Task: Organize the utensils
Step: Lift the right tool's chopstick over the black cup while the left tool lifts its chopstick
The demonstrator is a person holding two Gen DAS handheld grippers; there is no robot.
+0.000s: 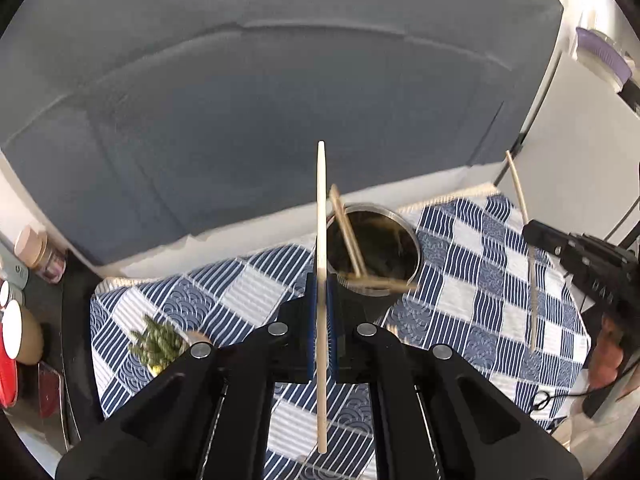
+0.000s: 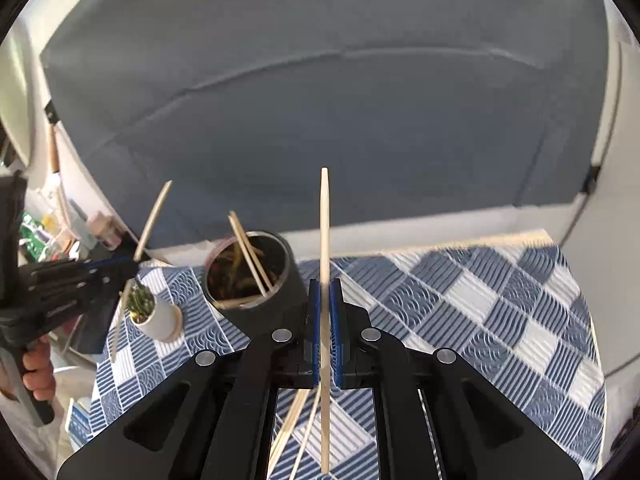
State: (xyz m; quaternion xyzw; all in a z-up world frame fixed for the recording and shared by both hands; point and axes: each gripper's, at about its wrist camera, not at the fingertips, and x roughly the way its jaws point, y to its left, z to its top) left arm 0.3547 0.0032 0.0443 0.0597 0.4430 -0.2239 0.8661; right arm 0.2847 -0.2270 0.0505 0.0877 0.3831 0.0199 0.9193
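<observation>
**Each gripper holds one chopstick above the checked cloth**

Left wrist view: the left gripper (image 1: 321,304) has its jaws clenched on a pale wooden chopstick (image 1: 321,240), which stands upright between the blue pads and sticks out above and below them. Just behind it on the blue-and-white checked cloth (image 1: 480,280) sits a dark metal cup (image 1: 414,254) with several chopsticks (image 1: 349,236) leaning inside. A small potted plant (image 1: 158,344) stands on the cloth to the left, partly hidden by the gripper body. At the right edge the right gripper (image 1: 534,232) grips a second chopstick (image 1: 520,196), upright and slightly tilted.

Right wrist view: the right gripper (image 2: 325,312) is clamped on its chopstick (image 2: 325,240), held upright between the pads. The cup (image 2: 288,276) stands just left of the fingertips, the chopsticks in it (image 2: 250,256) tilted left. The potted plant (image 2: 154,312) is left of the cup, close beside it. The left gripper (image 2: 134,264) reaches in from the left, holding its chopstick (image 2: 154,216) at a tilt. More loose chopsticks (image 2: 292,428) lie on the cloth (image 2: 480,320) under the right gripper.
</observation>
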